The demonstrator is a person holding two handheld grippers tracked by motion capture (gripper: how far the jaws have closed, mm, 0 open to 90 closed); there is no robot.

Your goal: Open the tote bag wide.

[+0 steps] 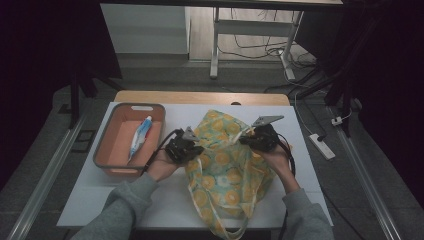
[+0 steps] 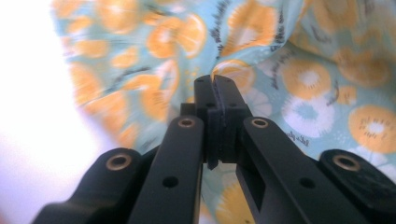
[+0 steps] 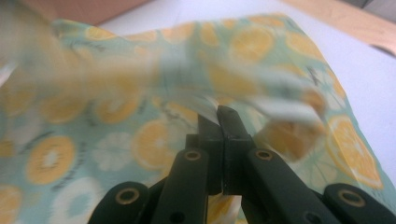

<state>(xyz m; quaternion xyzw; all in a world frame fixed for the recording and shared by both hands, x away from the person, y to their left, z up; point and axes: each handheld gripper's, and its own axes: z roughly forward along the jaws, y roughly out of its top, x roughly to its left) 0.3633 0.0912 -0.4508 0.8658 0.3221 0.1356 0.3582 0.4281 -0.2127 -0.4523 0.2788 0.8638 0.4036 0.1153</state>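
A cloth bag point(image 1: 225, 165) printed with orange slices on pale green lies on the white table point(image 1: 165, 200), its mouth toward the far side. My left gripper point(image 1: 200, 149) is at the bag's left edge. In the left gripper view the bag point(image 2: 317, 84) puckers toward my left gripper point(image 2: 214, 80), whose jaws are pressed together on a fold. My right gripper point(image 1: 243, 141) is at the bag's upper right rim. In the right gripper view my right gripper point(image 3: 218, 112) is shut where a blurred pale strip of the bag point(image 3: 93, 149) crosses its tips.
An orange bin point(image 1: 105, 135) stands on the table's left with a toothpaste tube point(image 1: 140, 136) inside. A wooden edge point(image 1: 200, 96) borders the table's far side. On the floor to the right lies a power strip point(image 1: 321, 146). A desk frame point(image 1: 215, 50) stands farther back.
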